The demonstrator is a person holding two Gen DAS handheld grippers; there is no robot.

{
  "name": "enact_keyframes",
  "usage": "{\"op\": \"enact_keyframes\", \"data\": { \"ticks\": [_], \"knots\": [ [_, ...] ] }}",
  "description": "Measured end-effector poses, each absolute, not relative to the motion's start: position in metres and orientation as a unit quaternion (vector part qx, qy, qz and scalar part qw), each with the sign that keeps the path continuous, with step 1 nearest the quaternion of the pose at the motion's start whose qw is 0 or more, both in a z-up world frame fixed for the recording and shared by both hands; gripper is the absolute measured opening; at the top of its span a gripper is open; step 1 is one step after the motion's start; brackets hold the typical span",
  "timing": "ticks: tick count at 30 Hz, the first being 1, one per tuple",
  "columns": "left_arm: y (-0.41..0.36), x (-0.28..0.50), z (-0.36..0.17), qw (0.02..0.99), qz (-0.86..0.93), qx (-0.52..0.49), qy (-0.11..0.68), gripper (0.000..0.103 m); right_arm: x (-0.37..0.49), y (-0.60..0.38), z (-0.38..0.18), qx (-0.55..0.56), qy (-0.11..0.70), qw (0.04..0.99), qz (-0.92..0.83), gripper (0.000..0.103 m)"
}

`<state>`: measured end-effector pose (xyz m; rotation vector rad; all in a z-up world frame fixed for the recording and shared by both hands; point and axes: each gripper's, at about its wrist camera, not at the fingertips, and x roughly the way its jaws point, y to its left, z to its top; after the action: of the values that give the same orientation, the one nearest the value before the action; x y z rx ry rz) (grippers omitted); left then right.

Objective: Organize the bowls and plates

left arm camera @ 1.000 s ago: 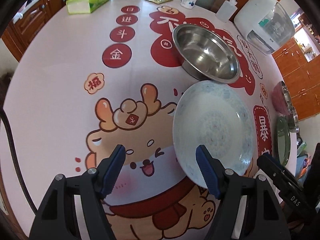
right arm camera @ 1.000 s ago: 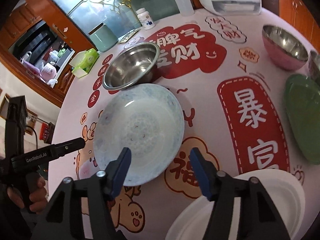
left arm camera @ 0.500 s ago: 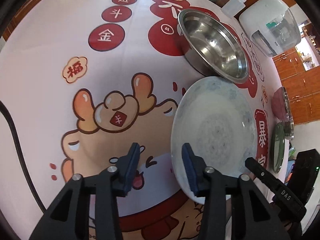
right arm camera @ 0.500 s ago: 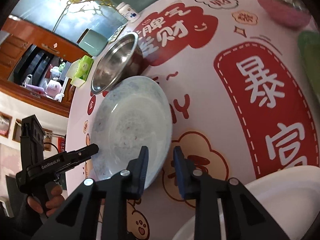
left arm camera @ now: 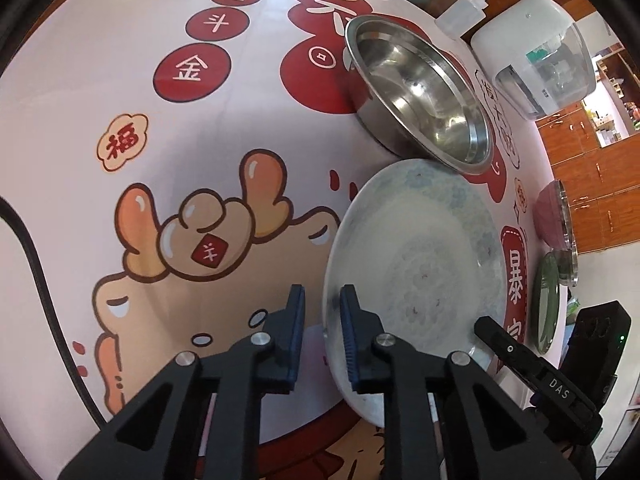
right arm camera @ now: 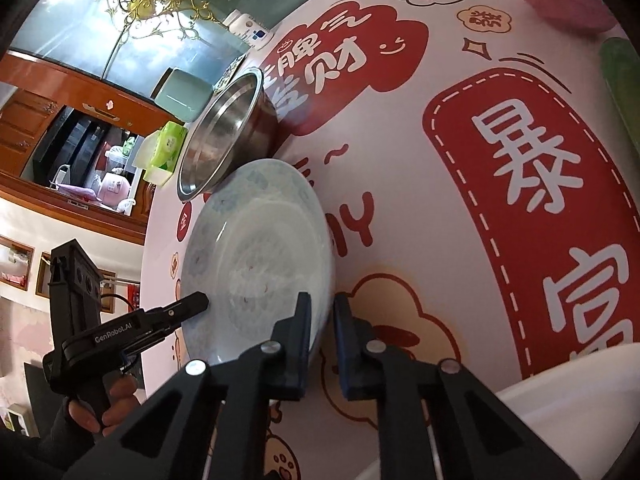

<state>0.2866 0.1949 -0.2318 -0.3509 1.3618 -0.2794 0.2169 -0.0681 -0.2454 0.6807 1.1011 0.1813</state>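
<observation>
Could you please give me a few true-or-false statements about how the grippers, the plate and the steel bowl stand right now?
1. Both hand-held grippers, left and right, grip the pale blue plate by its rim. True.
2. The steel bowl sits on the plate. False: it stands beside it on the tablecloth.
3. The steel bowl holds food. False: it looks empty.
4. A white squeeze bottle stands beyond the steel bowl. True.
</observation>
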Motion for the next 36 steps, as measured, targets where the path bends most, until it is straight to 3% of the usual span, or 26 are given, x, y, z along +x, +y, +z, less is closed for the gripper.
{"op": "enact_keyframes", "data": {
  "ticks": [8, 36],
  "knots": [
    [0.189, 0.288, -0.234, 0.757, -0.136, -0.161, 0.619, 0.011, 0.222, -0.069, -0.25, 0.32, 0.504, 0.798, 0.086, 0.011],
    [0.17, 0.276, -0.215, 0.773, -0.187, -0.129, 0.592, 0.01, 0.208, -0.085, -0.235, 0.337, 0.479, 0.807, 0.08, 0.009]
  ]
}}
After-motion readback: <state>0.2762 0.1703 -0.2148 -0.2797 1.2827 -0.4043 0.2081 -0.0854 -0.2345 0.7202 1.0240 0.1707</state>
